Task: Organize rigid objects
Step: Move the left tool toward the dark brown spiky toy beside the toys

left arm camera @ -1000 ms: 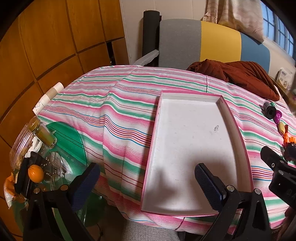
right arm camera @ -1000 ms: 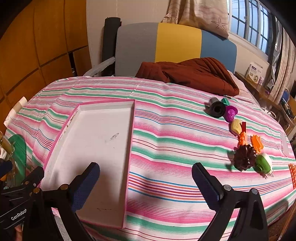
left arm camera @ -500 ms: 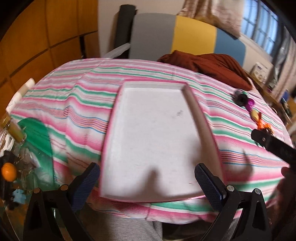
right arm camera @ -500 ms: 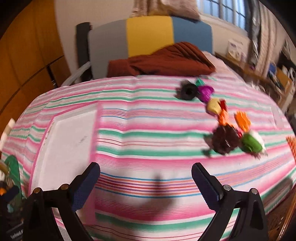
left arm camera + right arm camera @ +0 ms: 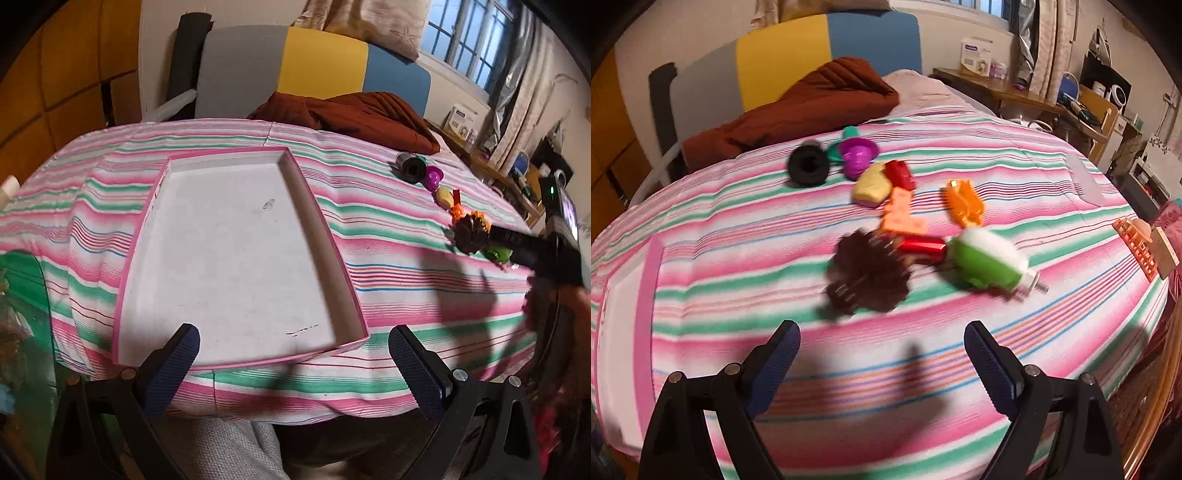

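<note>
Ahead of the right gripper (image 5: 881, 363), fingers spread wide and empty: a brown spiky toy (image 5: 868, 275), just beyond the tips. Under the left gripper (image 5: 293, 363), likewise spread and empty: the near edge of the tray (image 5: 236, 363).

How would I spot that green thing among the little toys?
On the striped bedspread, find the cluster of small toys right of the pink-rimmed tray. The green toy lies at the cluster's near right end, beside the dark spiky piece. It alone is lime green with a white top.
</note>
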### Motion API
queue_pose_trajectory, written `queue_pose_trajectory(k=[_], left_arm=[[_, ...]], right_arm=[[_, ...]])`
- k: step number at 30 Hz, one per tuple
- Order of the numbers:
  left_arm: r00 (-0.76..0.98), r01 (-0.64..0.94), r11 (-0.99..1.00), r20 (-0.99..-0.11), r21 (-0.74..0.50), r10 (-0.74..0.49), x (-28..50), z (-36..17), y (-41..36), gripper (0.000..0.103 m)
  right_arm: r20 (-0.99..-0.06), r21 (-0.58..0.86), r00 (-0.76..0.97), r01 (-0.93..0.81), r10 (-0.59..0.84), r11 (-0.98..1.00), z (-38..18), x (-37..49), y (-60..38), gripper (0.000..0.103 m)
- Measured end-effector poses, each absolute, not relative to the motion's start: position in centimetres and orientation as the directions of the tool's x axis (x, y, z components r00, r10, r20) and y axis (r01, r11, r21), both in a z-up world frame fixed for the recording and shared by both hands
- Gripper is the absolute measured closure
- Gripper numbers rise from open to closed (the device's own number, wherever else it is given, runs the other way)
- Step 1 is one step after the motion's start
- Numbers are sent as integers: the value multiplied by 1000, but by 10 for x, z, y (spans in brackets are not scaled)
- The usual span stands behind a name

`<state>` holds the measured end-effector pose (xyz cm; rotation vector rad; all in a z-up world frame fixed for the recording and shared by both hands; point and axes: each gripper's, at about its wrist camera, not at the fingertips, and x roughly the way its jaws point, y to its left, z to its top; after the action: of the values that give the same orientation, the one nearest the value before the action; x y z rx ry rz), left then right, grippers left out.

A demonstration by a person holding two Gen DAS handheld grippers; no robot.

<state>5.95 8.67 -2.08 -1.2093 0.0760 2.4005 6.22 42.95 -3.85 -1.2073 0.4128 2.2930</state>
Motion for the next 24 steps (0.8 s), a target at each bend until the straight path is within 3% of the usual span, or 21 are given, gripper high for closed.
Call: queue_pose_trajectory(k=[10, 18, 20, 24], left_arm=[[-485, -417, -893, -789, -169, 376, 58, -26, 92, 0], [-444, -462, -855, -774, -234, 452, 53, -21, 105, 0], [-423, -485, -840, -775, -244, 470, 50, -20, 116, 0], [-468, -520, -836, -761, -175, 450, 45, -13, 147, 0]], right_arm=[[-863, 174, -502, -386, 48, -906, -47, 9, 444, 14], [-736, 398, -663, -264, -134, -879, -28, -17, 457, 14], [-707, 417, -704, -331, -73, -847, -19, -13, 478, 14], [-718, 308, -677, -516, 161, -799, -8, 6, 508, 14]])
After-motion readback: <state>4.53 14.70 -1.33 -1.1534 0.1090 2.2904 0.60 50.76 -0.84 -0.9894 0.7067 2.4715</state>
